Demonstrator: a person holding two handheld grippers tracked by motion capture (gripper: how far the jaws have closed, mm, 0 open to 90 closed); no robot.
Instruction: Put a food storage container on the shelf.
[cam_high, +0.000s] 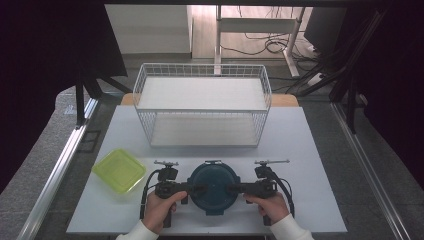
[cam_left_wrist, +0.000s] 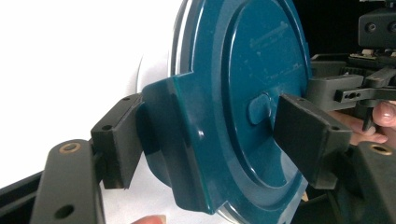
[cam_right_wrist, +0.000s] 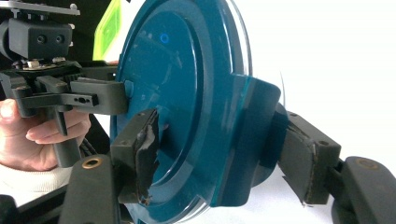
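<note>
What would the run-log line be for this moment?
left hand-held gripper: jaws over left latch tab of round teal container | right hand-held gripper: over right tab | container on table | wire basket behind

Left gripper (cam_high: 196, 189) at lower centre-left, right gripper (cam_high: 234, 189) lower centre-right, jaws facing inward, each apparently clamped, hands low in frame.

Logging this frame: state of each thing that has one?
Round teal container: lid on, latches down, flat on table.
Left gripper: jaws astride its left latch tab.
Right gripper: jaws astride its right latch tab.
Wire basket: upright.
Green square container: flat on table.
</note>
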